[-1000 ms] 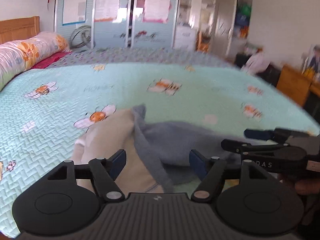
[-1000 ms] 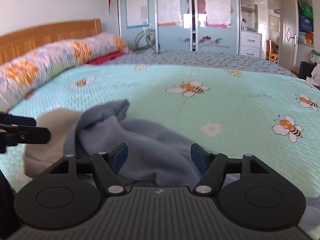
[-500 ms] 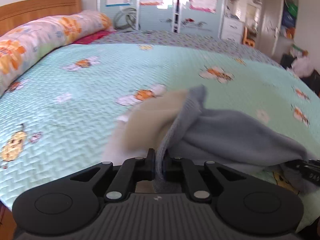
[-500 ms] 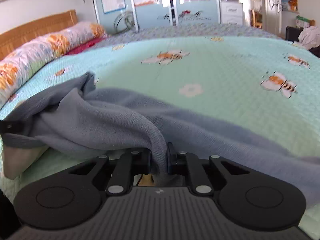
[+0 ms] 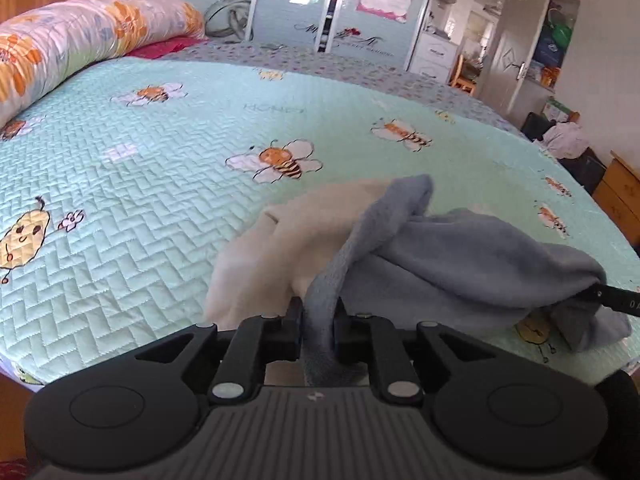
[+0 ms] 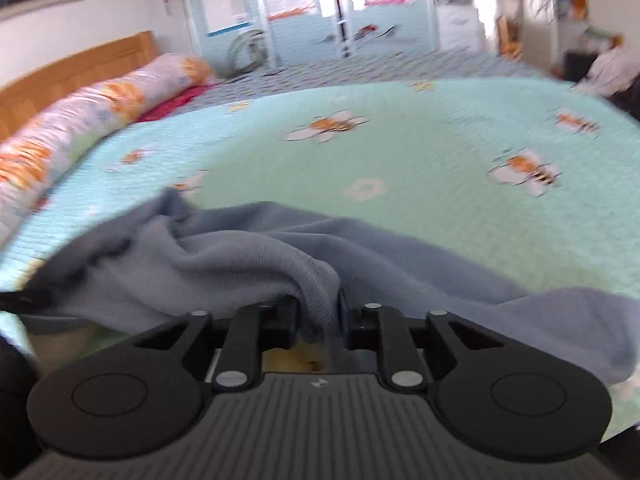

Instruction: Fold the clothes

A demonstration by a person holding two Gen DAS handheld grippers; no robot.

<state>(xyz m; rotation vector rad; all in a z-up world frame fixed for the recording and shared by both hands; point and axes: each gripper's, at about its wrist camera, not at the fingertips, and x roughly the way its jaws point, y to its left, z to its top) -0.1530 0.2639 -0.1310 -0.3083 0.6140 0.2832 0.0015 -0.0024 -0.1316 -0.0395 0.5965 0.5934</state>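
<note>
Mint-green quilted bedspread [image 5: 168, 184], printed with bees, covered the bed; a floral bolster [image 5: 80, 40] lay along its left side before a wooden headboard [image 6: 76, 68]. On the near part of the bedspread lay a grey garment [image 5: 460, 256] overlapping a cream garment [image 5: 280, 248], the latter visible only in the left wrist view. Left gripper [image 5: 318, 316] was clamped on a grey edge. Right gripper [image 6: 320, 316] was likewise closed on a grey fold. Right wrist view was motion-blurred.
</note>
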